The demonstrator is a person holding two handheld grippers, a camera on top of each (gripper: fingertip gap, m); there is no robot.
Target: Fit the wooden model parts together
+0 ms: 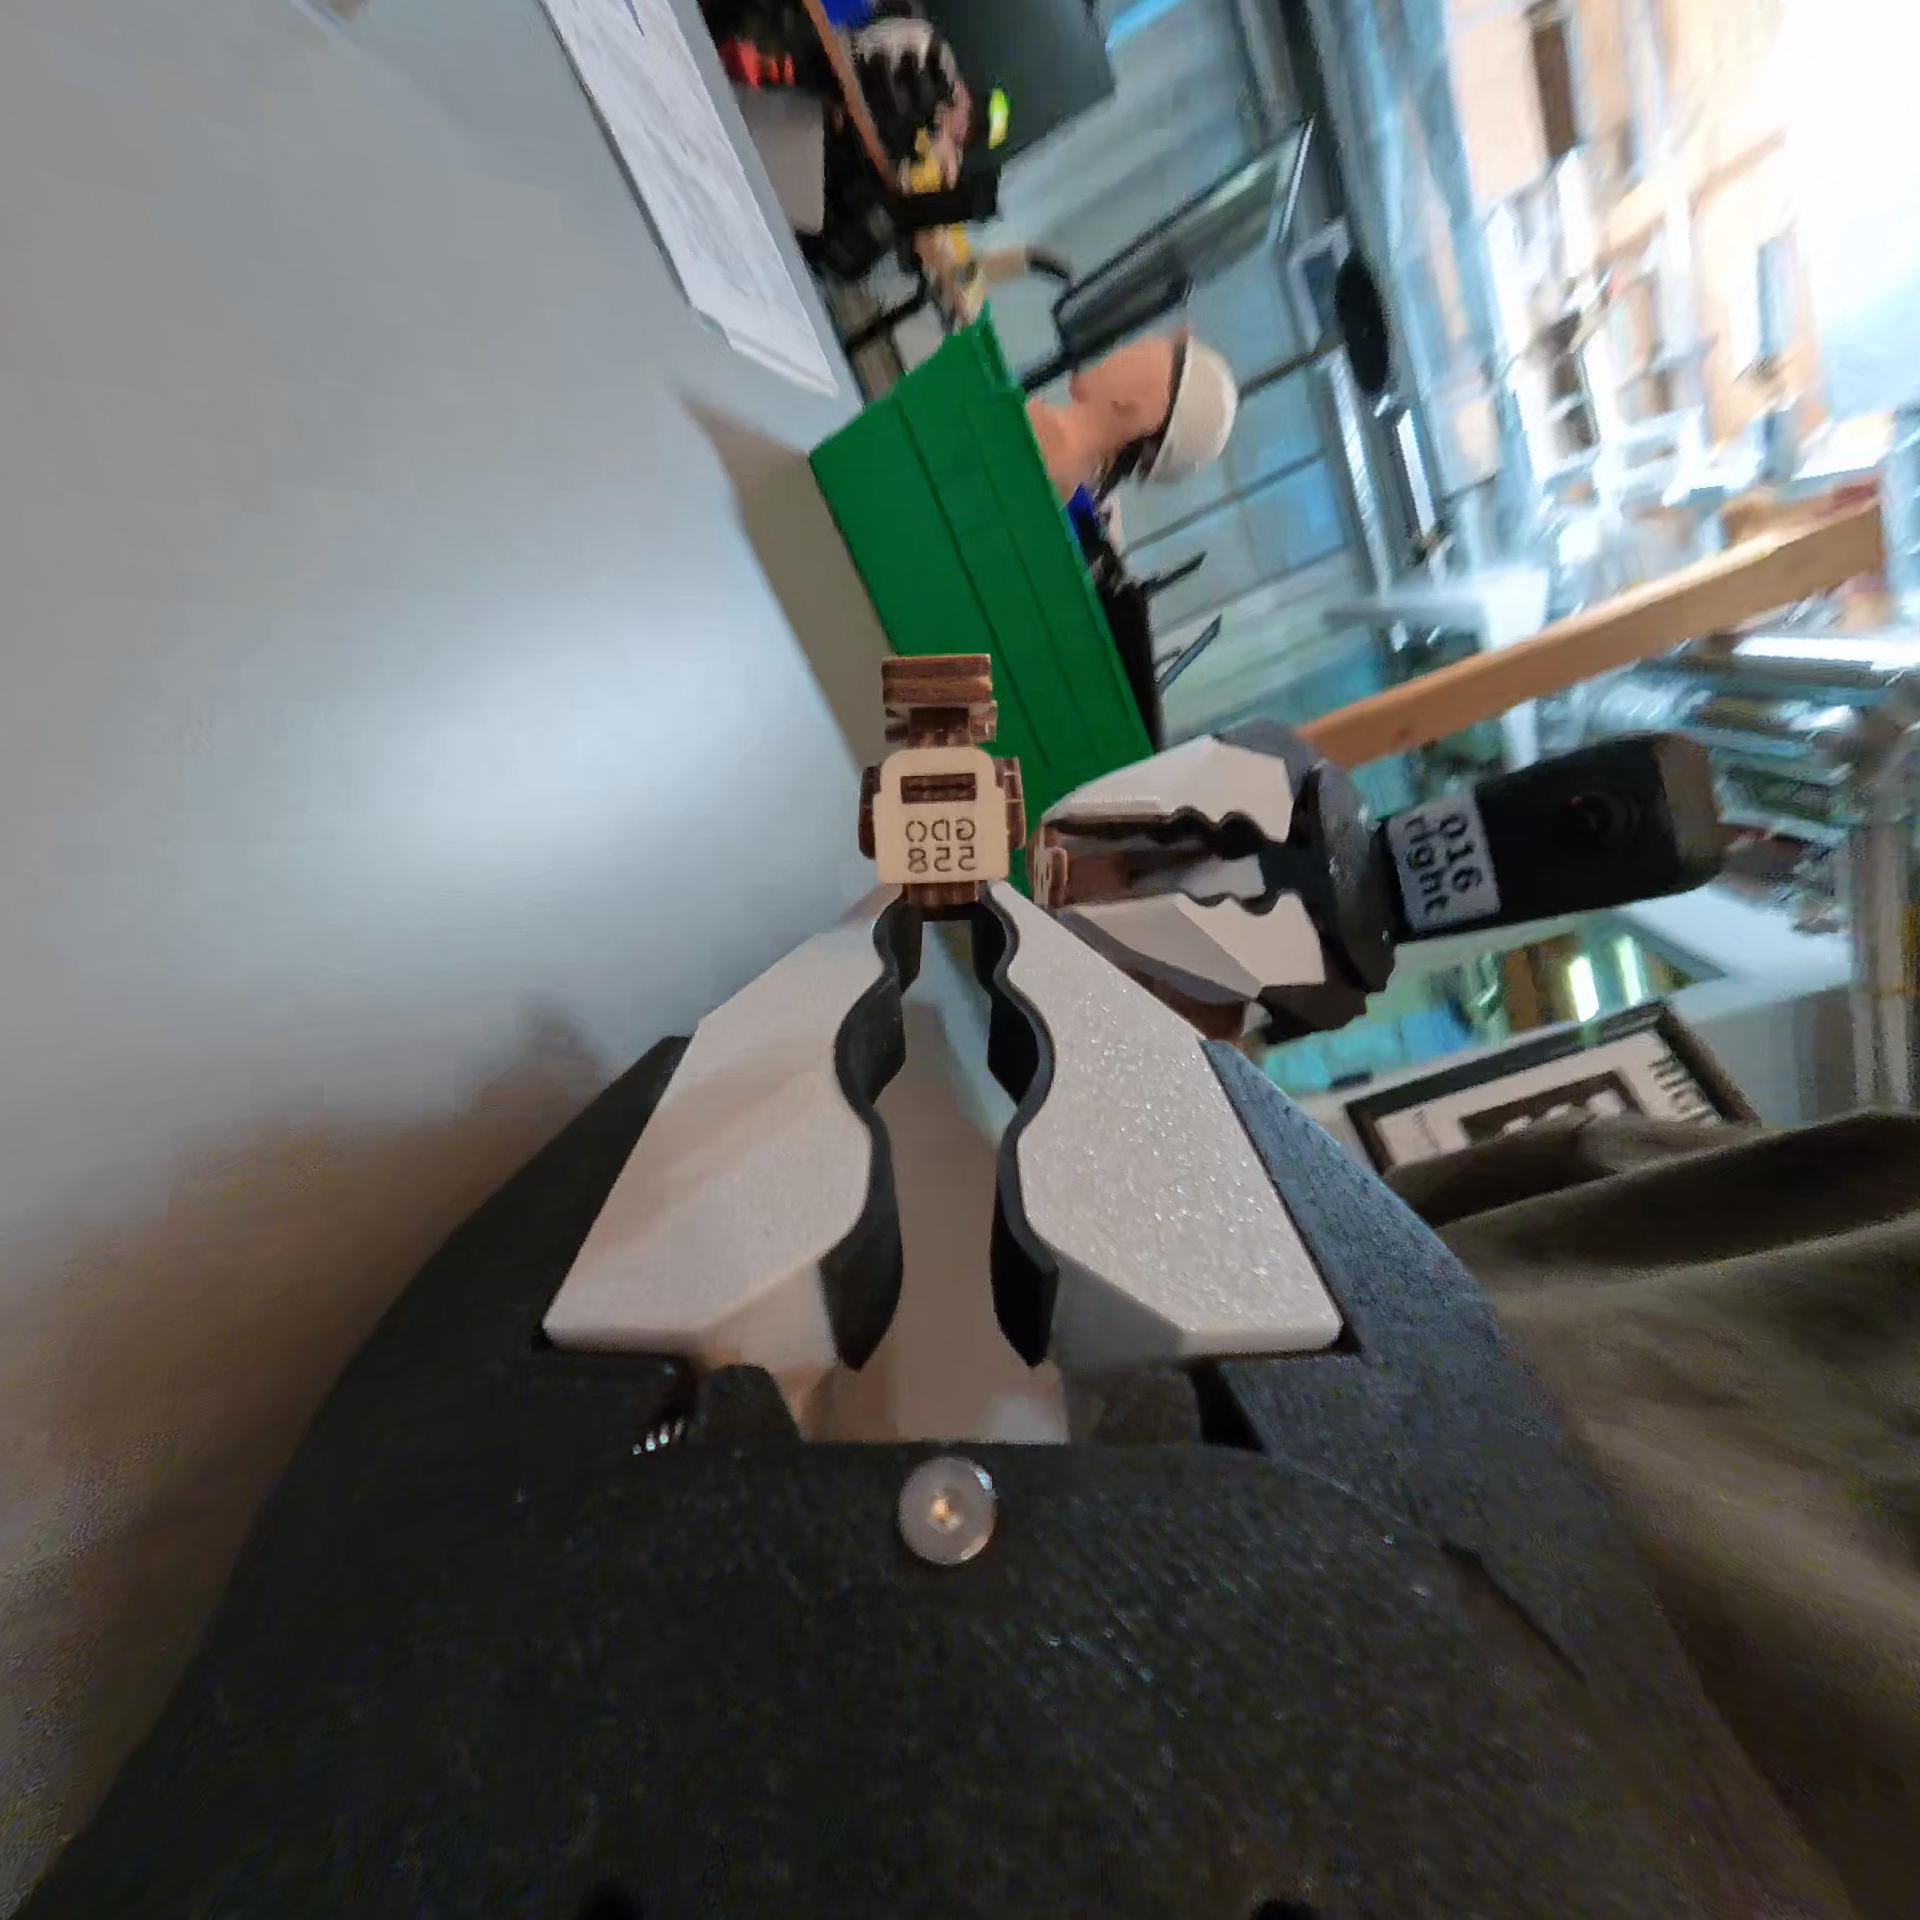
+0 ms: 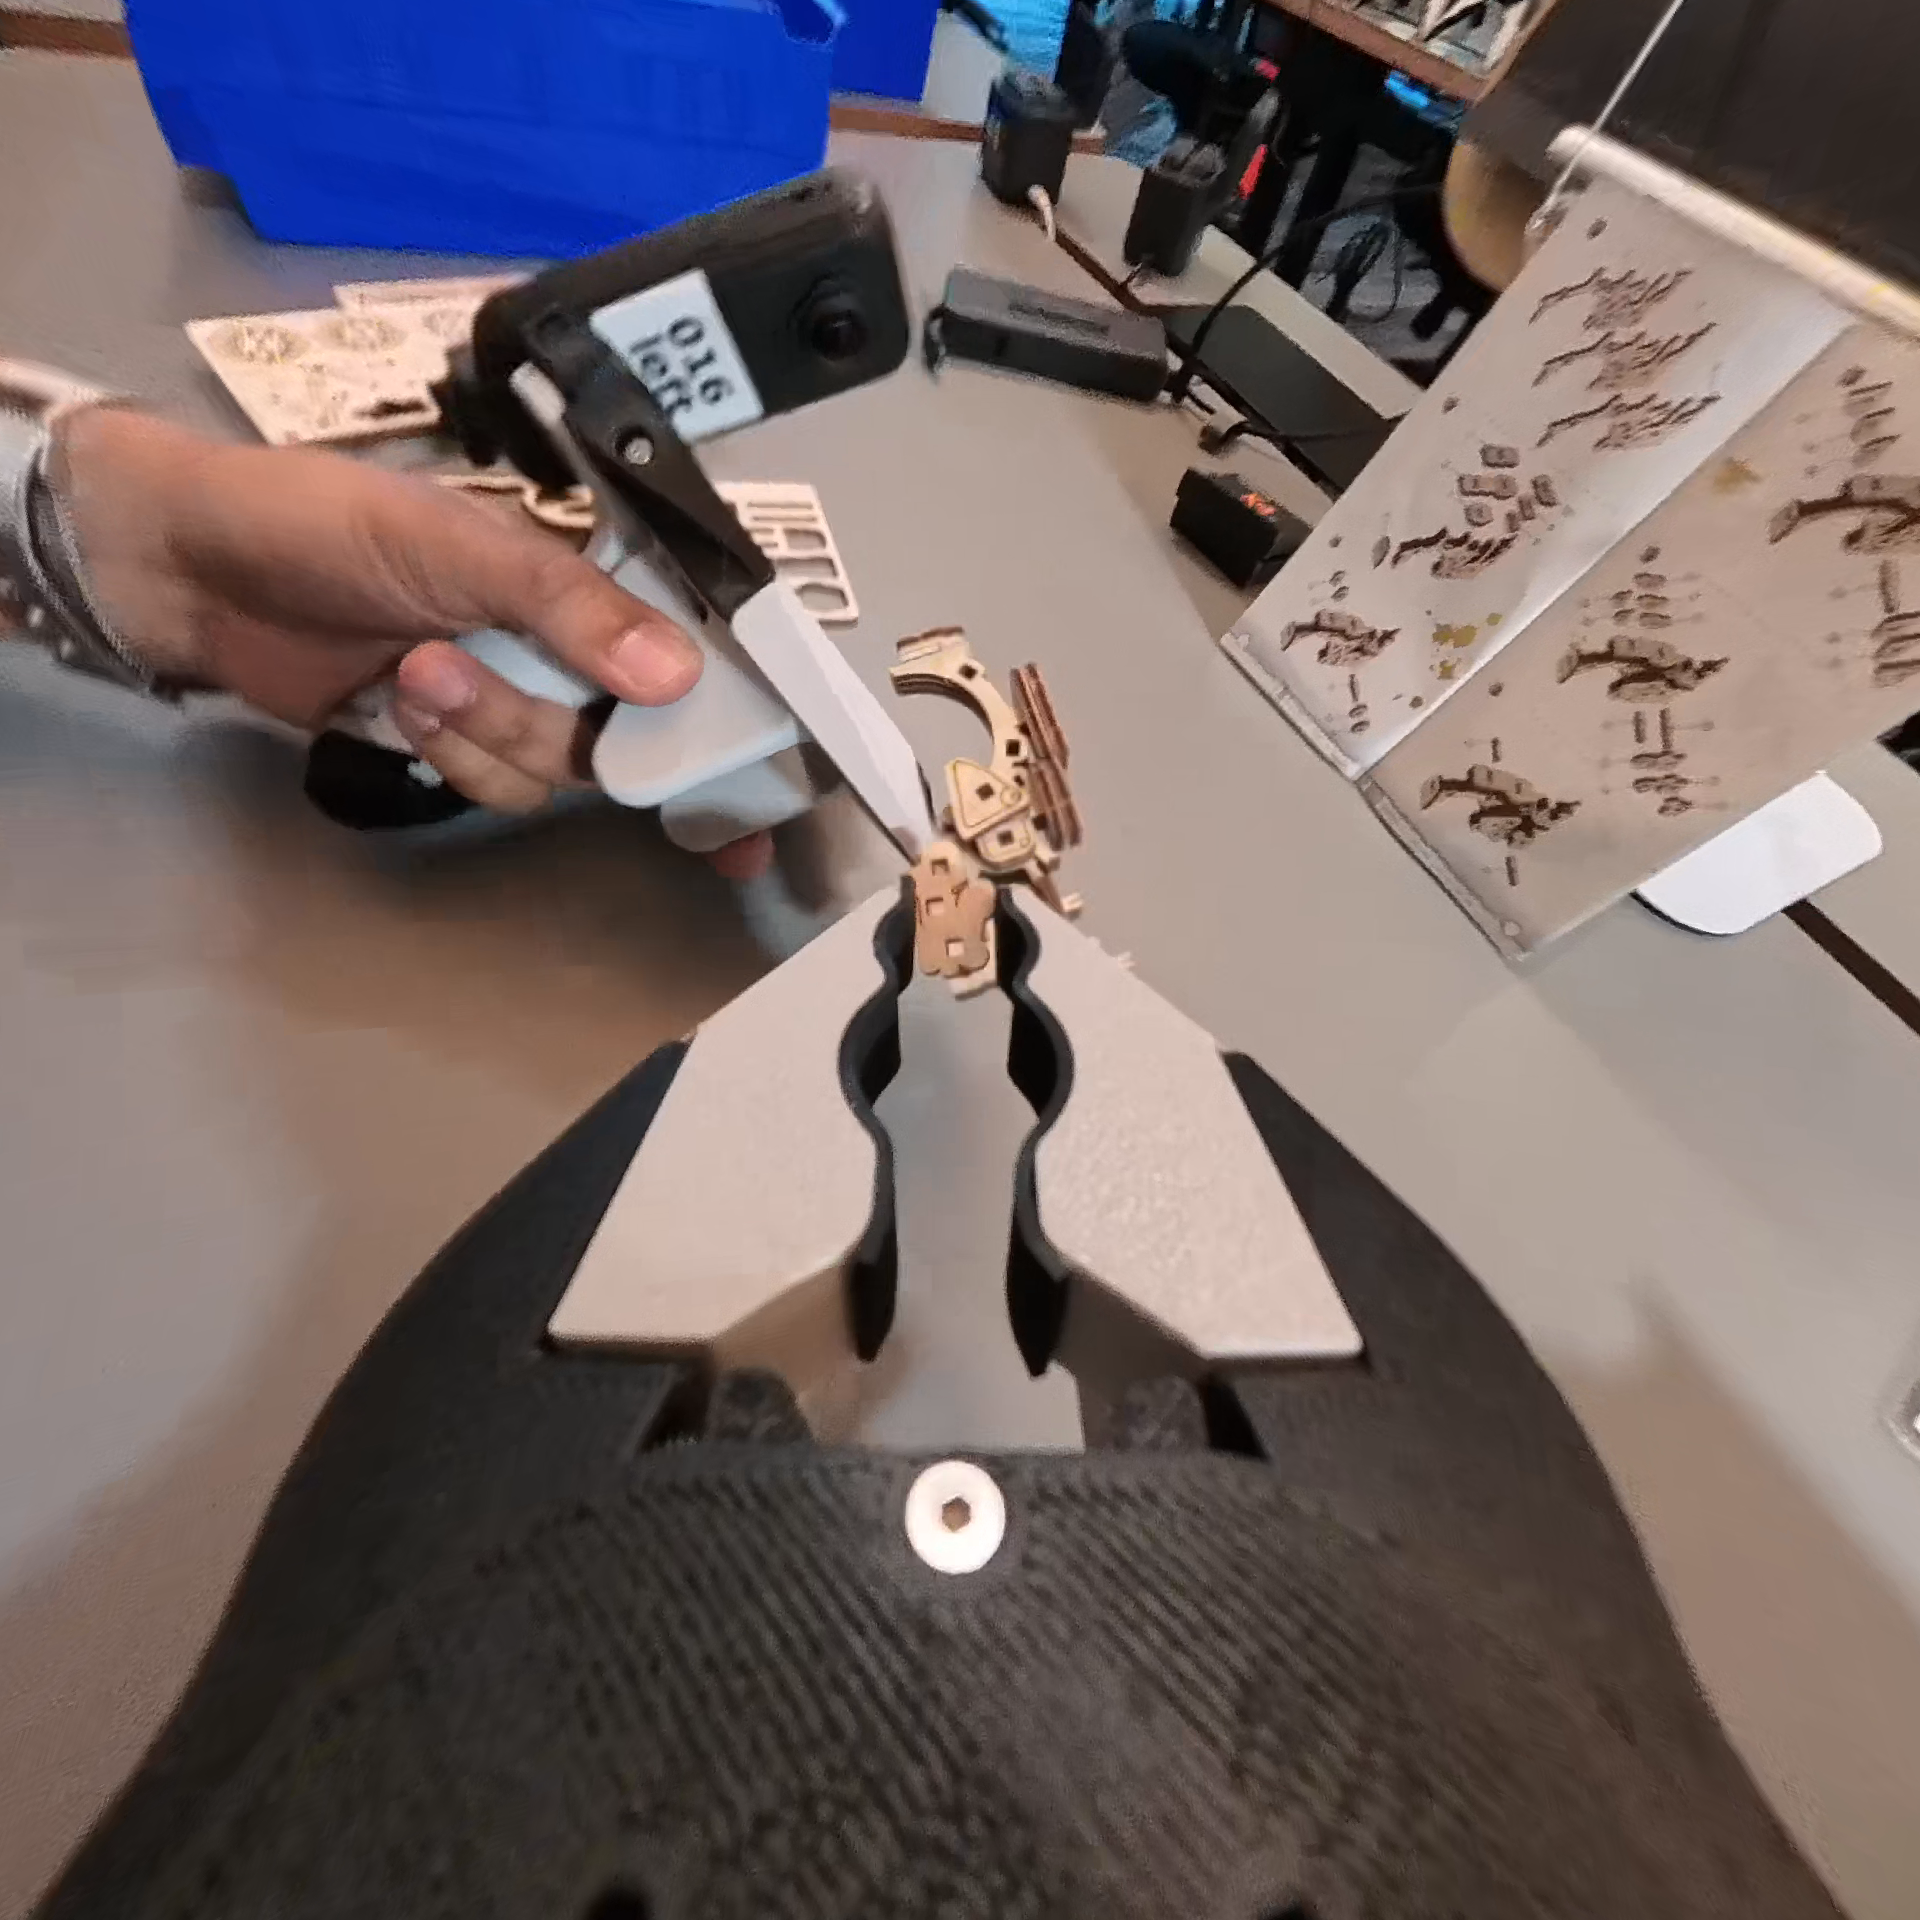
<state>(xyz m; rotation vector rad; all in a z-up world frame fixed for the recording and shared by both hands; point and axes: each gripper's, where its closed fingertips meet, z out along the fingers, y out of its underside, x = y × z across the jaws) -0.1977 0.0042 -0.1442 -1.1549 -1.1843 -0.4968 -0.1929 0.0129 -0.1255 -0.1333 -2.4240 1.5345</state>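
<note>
My left gripper point(image 1: 943, 916) is shut on the lower end of a part-built wooden model point(image 1: 940, 821), a stack of brown and pale layers. In the right wrist view the model point(image 2: 992, 769) shows a curved arm and several stacked plates, with the left gripper point(image 2: 920, 831) coming in from the left, held by a hand point(image 2: 416, 603). My right gripper point(image 2: 954, 920) is shut on a small flat wooden piece point(image 2: 951, 920) with square holes. The piece sits right beside the model's lower left. It also shows in the left wrist view point(image 1: 1049, 873), in the right gripper point(image 1: 1070, 868).
On the grey table point(image 2: 1143, 727) stand a blue bin point(image 2: 488, 114), wooden part sheets point(image 2: 332, 353), a cut-out sheet point(image 2: 800, 551), black boxes with cables point(image 2: 1049, 332) and an instruction sheet on a stand point(image 2: 1621, 623). A green bin point(image 1: 966, 540) stands beyond the model. Less than 4 cm separates the two grippers' tips.
</note>
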